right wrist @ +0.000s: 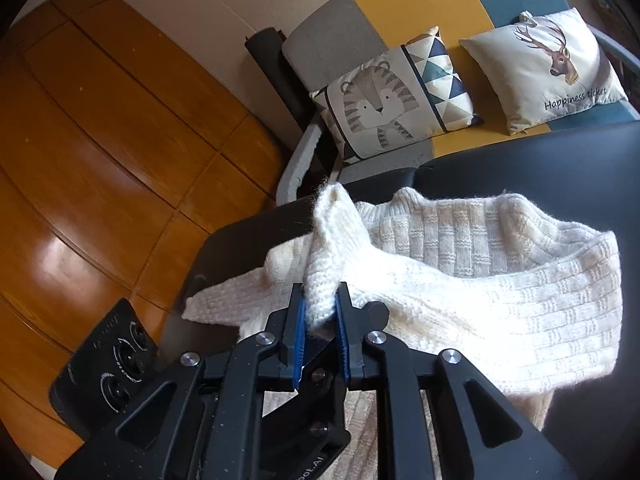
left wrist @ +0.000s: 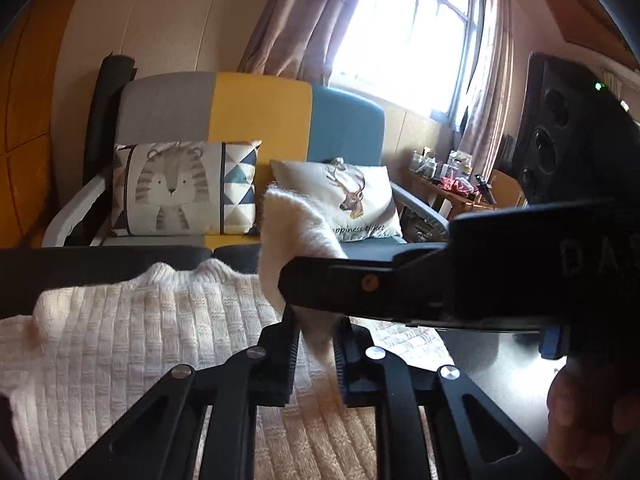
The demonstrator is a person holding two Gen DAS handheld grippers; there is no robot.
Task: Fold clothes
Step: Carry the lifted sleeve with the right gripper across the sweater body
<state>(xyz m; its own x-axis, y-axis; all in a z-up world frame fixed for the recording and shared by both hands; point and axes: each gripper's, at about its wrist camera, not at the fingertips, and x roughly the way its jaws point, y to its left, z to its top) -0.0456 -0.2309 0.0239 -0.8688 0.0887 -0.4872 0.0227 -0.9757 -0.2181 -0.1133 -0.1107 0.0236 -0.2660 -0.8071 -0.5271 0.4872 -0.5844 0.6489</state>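
A home living room: cushioned sofa, curtained window.

Daylight is pouring through a curtained window behind a grey, yellow and blue sofa; wooden panelling is gleaming alongside.

Ahead of the tool stands a sofa with a tiger cushion and deer cushion; window upper right, wood wall left.

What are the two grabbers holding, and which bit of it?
Both pinch the white knitted sweater: the right gripper and left gripper each clamp a raised fold of it.
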